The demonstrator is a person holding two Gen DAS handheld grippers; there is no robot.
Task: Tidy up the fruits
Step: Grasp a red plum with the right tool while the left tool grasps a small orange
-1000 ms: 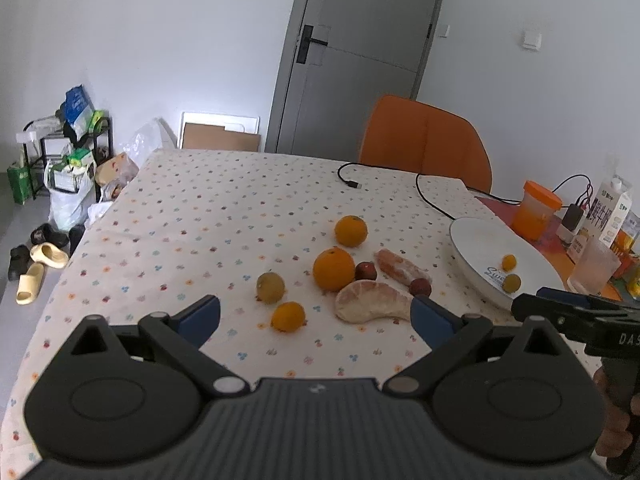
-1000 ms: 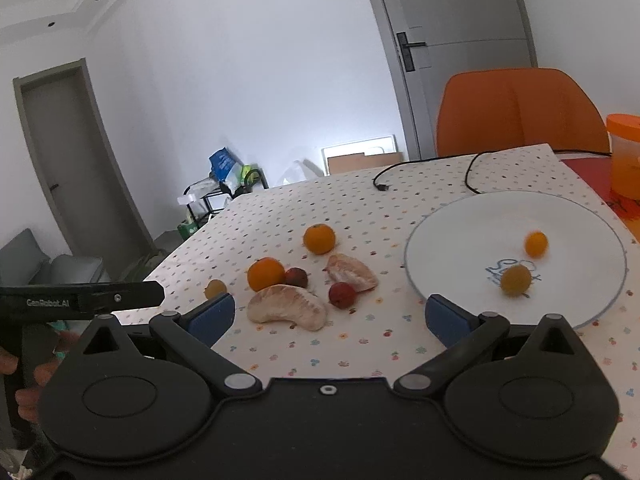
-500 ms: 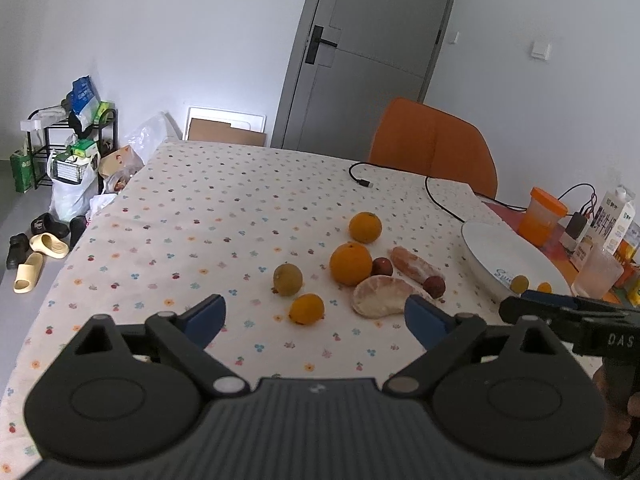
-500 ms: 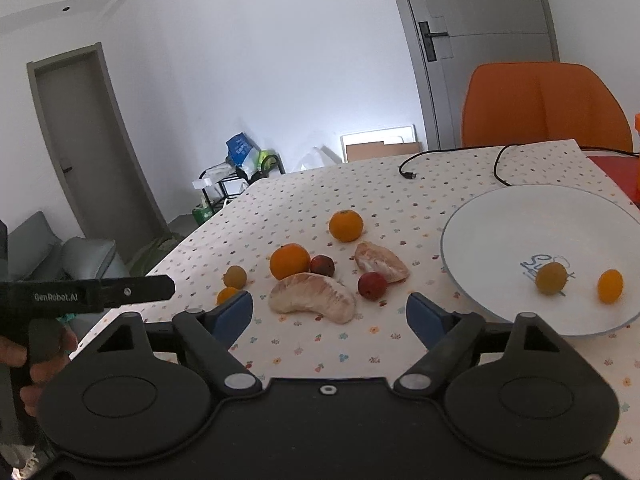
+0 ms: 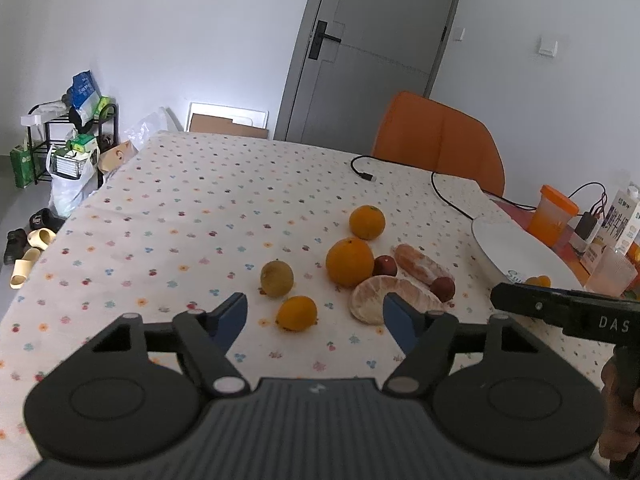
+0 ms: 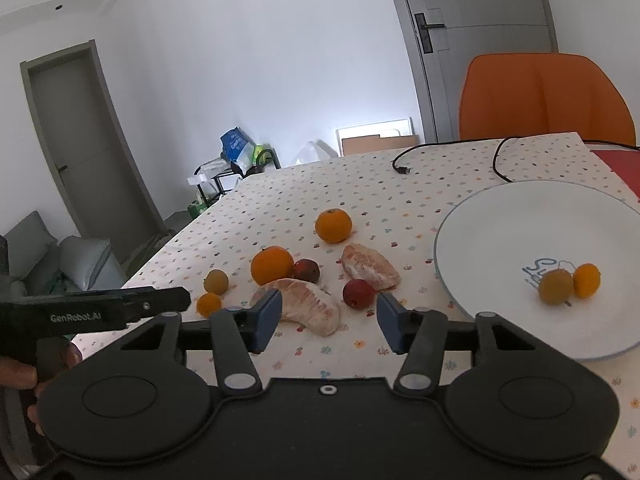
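Fruit lies on the dotted tablecloth: two oranges [image 5: 349, 261] [image 5: 367, 222], a small orange fruit [image 5: 296, 313], a green-brown fruit [image 5: 276, 278], two peeled pomelo pieces [image 5: 376, 298] [image 6: 370, 266] and two dark red fruits [image 6: 358, 293] [image 6: 307, 270]. A white plate [image 6: 500, 216] at the right holds a green-brown fruit [image 6: 555, 286] and a small orange one [image 6: 586, 279]. My left gripper [image 5: 315, 317] is open and empty, just short of the small orange fruit. My right gripper [image 6: 327, 320] is open and empty over the big pomelo piece [image 6: 306, 306].
An orange chair [image 5: 438, 140] stands behind the table. A black cable [image 5: 400, 168] lies near the far edge. An orange cup [image 5: 554, 214], a milk carton [image 5: 622, 216] and a clear glass [image 5: 612, 276] stand beyond the plate.
Both grippers have moved forward and leftward toward the fruit pile. Both sets of jaws have narrowed somewhat. The small orange fruit in the plate has rolled next to the green-brown one.
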